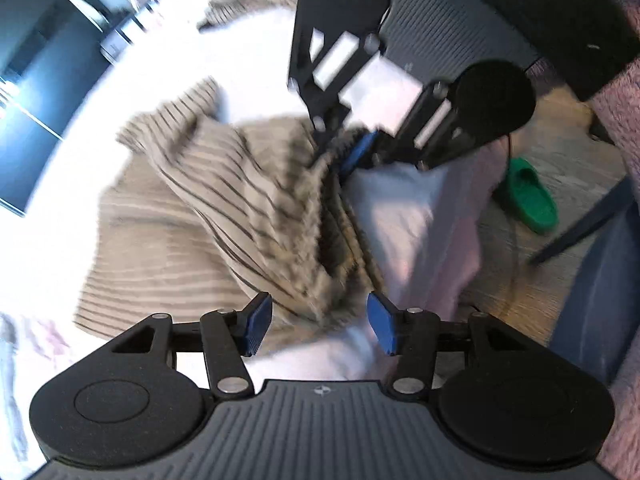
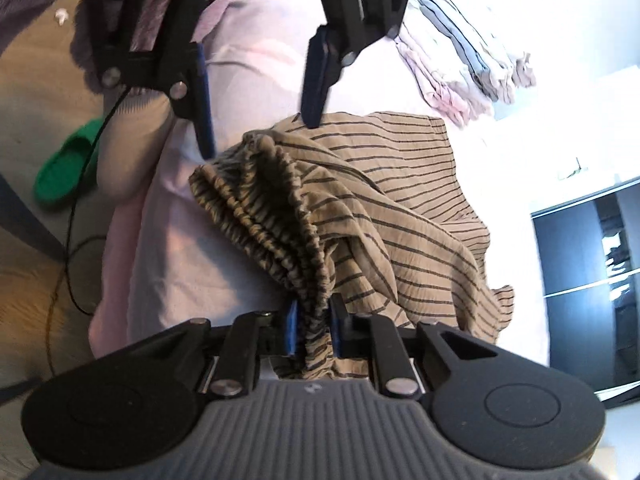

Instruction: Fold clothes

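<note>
Right tongs [image 2: 313,334] are clamped tight on the gathered elastic waistband [image 2: 272,232] of the striped tan garment [image 2: 400,216], blue pads pinching a thick bunch of it, so that end is properly held. Left tongs [image 1: 320,326] are spread wide with nothing between the pads. From the right camera they hover just past the far end of the waistband, one pad [image 2: 314,76] about touching the cloth's edge, the other [image 2: 202,104] hanging over the pink sheet [image 2: 180,240]. Can't say for sure whether that first pad actually touches.

The garment itself is a rumpled heap on the bed: waistband scrunched along the left edge near the side of the mattress, the rest fanned out to the right in loose folds, not flat anywhere.

What worries me:
- Only one end is held. If I lift or pull with the right now, everything swings from one corner and twists up worse.
- If the left closes where it is, I reckon it grabs the sheet along with the waistband, or only the top layer of the ruffle.
- The bunch in the right is fat and scrunchy, so a sharp tug could slide it out.
- It's all close to the bed's edge. The floor, with a green slipper [image 2: 66,164] and a cable [image 2: 72,240], is right below, so a dropped end probably slides off.
- A pile of folded clothes [image 2: 468,64] sits far right, and a wide sweep could knock it.
</note>
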Action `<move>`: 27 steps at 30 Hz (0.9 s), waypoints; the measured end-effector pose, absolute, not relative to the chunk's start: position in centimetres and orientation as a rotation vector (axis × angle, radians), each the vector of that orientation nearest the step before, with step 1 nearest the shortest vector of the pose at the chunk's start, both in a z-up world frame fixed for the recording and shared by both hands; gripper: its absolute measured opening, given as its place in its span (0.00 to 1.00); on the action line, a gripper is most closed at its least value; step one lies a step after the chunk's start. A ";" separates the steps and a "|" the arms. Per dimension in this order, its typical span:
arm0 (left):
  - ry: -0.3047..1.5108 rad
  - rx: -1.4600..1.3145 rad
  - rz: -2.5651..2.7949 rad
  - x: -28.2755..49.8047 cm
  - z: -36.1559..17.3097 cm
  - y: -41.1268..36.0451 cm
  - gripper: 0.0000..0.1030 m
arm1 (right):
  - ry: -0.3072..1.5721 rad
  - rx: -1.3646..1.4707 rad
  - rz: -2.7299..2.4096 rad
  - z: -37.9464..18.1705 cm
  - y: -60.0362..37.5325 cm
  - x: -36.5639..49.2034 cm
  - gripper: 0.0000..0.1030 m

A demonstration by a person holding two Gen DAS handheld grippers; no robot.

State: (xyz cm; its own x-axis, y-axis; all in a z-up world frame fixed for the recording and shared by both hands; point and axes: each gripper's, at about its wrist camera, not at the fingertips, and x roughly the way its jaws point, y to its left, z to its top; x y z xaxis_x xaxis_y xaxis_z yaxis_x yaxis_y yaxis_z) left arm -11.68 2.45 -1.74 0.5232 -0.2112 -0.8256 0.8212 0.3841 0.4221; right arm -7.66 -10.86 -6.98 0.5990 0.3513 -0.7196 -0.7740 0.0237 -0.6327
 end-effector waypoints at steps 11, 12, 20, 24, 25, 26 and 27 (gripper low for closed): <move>0.595 1.212 -0.740 -13.4 -4.0 -0.5 0.59 | 0.527 -1.113 0.948 -4.4 -11.2 -5.0 0.17; 0.583 1.250 -0.718 -13.5 -4.9 -1.0 0.59 | 0.539 -1.101 0.951 -4.3 -11.1 -4.9 0.17; 0.533 1.414 -0.611 -13.8 -8.4 -2.6 0.62 | 0.600 -1.019 0.968 -3.9 -10.5 -4.6 0.18; 0.487 1.523 -0.557 -14.2 -10.0 -2.4 0.62 | 0.640 -0.969 0.979 -3.8 -10.6 -3.7 0.18; 0.474 1.545 -0.565 -14.5 -10.3 -2.3 0.62 | 0.654 -0.955 0.983 -3.8 -10.6 -3.6 0.18; 0.459 1.565 -0.570 -14.8 -10.5 -2.2 0.62 | 0.663 -0.943 0.990 -3.8 -10.7 -3.5 0.18; 0.446 1.582 -0.575 -15.0 -10.7 -2.2 0.62 | 0.669 -0.938 0.997 -3.8 -10.8 -3.6 0.18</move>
